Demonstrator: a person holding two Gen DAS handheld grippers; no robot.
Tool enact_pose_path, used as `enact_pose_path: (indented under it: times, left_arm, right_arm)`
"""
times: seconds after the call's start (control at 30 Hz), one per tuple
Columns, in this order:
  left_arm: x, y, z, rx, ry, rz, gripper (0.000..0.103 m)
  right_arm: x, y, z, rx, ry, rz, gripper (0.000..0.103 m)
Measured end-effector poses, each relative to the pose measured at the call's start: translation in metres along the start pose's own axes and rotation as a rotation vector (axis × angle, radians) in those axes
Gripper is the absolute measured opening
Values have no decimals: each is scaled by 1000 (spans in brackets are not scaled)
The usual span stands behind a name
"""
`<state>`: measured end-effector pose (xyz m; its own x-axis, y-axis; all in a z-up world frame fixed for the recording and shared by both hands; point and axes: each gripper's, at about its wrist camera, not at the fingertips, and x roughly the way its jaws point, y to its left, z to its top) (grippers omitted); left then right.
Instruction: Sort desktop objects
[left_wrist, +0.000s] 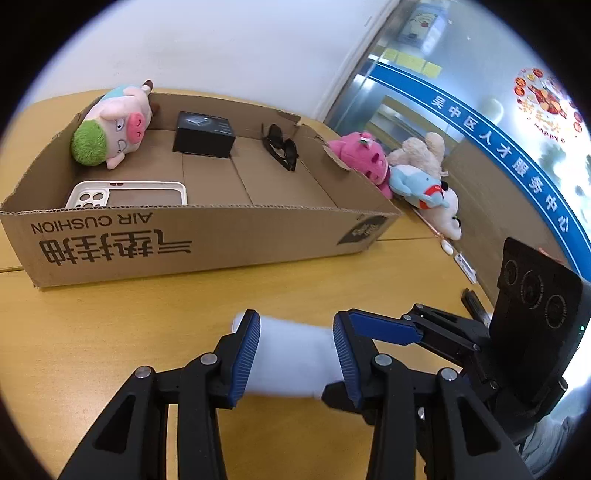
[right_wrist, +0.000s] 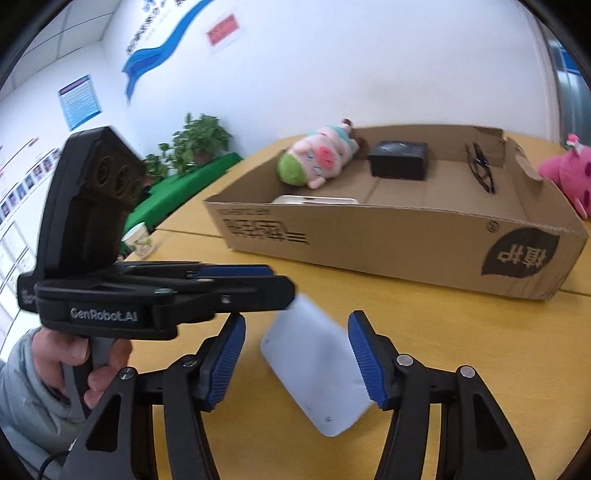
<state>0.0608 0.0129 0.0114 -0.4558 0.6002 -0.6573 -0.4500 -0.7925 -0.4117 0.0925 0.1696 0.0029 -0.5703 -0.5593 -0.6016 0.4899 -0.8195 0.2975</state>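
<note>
A flat white device (left_wrist: 291, 354) hangs just above the yellow table (left_wrist: 110, 332), and my left gripper (left_wrist: 295, 321) is shut on it, both blue pads pressing its sides. In the right wrist view the same white device (right_wrist: 314, 369) lies tilted between the jaws of my right gripper (right_wrist: 297, 319), which stands open: a gap shows beside the left pad. The left gripper (right_wrist: 284, 282) reaches in from the left and holds the device's upper corner. Behind stands an open cardboard box (left_wrist: 207, 236), its front wall (right_wrist: 369, 236) facing me.
Inside the box lie a pig plush (left_wrist: 114, 125), a black case (left_wrist: 203, 134), sunglasses (left_wrist: 282, 147) and a phone case (left_wrist: 125, 194). Pink (left_wrist: 360, 155), beige (left_wrist: 421, 147) and blue-white (left_wrist: 417, 184) plush toys sit right of it. A paper cup (right_wrist: 138, 240) stands at the table's left edge.
</note>
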Motion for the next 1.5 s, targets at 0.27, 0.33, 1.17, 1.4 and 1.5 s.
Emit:
enact_pose_path:
  times: [0.27,0.33,1.17,1.4,1.5]
  left_arm:
    - [7,22,1,-48,59,-7,43]
    - [20,27,6,-38,99,-2,46]
    - [6,7,-12,21,84,-45,51]
    - [3,24,-30,-66,149,26,51]
    - [3,19,-40,-55,181,58,51]
  right_arm:
    - [-6,-4,-17,38,40,-48,64]
    - [-5,-22,-21,125,55,-61,74]
    - [-20,-10,-16,97,-5,56,77]
    - [-14,-25,-26,128,50,-35,74]
    - [-12,-25,-33,121,77,-49,74]
